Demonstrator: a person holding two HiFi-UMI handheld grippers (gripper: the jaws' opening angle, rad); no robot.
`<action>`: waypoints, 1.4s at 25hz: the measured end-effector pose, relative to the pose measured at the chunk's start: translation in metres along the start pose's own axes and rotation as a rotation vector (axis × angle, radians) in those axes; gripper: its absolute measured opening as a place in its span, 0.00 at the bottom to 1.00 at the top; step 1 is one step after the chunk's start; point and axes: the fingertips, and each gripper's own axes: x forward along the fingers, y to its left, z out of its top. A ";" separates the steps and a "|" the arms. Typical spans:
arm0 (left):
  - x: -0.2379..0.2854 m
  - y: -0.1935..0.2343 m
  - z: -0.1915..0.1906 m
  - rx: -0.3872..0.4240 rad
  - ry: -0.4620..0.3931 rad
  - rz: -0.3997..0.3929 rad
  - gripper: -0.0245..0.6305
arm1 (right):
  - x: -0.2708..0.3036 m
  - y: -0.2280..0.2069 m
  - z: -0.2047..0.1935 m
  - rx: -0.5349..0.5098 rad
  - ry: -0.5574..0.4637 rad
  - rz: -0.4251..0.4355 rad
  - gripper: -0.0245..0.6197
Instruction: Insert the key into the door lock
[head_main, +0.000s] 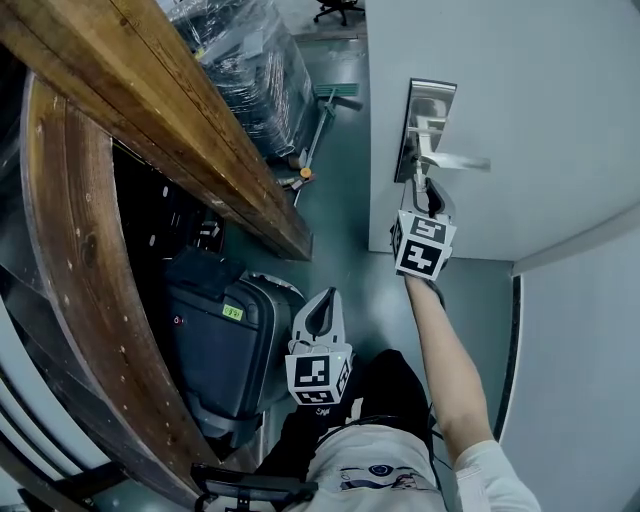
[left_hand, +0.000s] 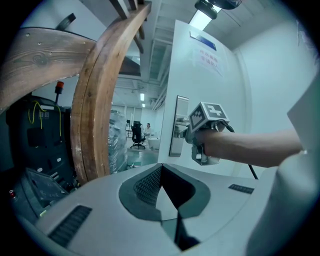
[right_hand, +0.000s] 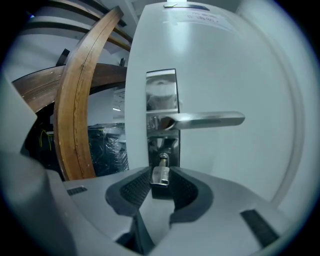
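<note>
1. Looking along the right gripper, I see its fingers pinching the key by the head, with the blade pointing away from the camera toward the door.
2. The key's tip meets the lock, which sits low on the metal plate, just under the handle. I cannot tell how deep the blade sits.
3. The handle lies level and reaches to the right in that view.
4. In the head view, the right arm is stretched out to the plate, with the marker cube just below the handle.
5. The left gripper has its fingers pressed together with nothing between them. It hangs low by the person's body, well apart from the door.
6. A wooden beam runs along the left, and a dark suitcase stands on the floor beneath it, near the left gripper.
</note>
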 end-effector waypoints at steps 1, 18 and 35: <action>0.000 0.001 -0.001 -0.002 0.002 0.002 0.04 | 0.005 0.000 0.005 0.008 0.000 -0.002 0.22; -0.030 -0.029 0.090 0.002 -0.015 -0.017 0.04 | -0.156 0.004 0.041 0.001 -0.090 0.222 0.22; -0.051 -0.099 0.234 0.053 -0.176 -0.146 0.04 | -0.274 -0.001 0.163 -0.010 -0.216 0.224 0.05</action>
